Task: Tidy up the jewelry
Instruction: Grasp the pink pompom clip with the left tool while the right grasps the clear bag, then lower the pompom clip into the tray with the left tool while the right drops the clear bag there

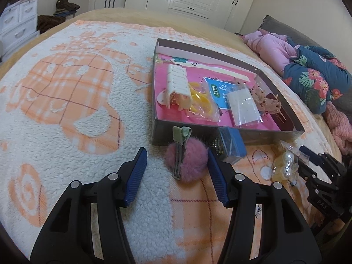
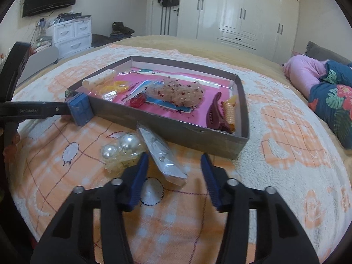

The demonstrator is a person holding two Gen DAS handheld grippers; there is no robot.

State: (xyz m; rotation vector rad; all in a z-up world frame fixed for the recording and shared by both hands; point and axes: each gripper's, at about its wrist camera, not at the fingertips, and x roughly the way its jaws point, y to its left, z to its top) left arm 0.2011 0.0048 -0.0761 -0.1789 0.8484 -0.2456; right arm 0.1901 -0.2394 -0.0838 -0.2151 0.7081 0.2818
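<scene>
A pink fluffy pom-pom hair clip (image 1: 189, 162) with a green metal clasp lies on the blanket just in front of the grey box (image 1: 264, 135). My left gripper (image 1: 177, 154) stands open around it; the pom-pom rests by the right pad, and the left pad is well apart from it. In the right wrist view a clear plastic packet (image 2: 162, 158) with small silver pieces lies between the fingers of my right gripper (image 2: 174, 155), which is open, with neither pad pressing on it. A bag of pearl clips (image 2: 121, 149) lies just left of it.
The box (image 2: 176, 129) has a pink lining and holds a white claw clip (image 1: 177, 81), yellow rings (image 1: 200, 103), a maroon claw clip (image 2: 216, 112) and bags. A small blue box (image 1: 232, 143) leans on its front wall. Pillows (image 1: 314, 81) lie at the right.
</scene>
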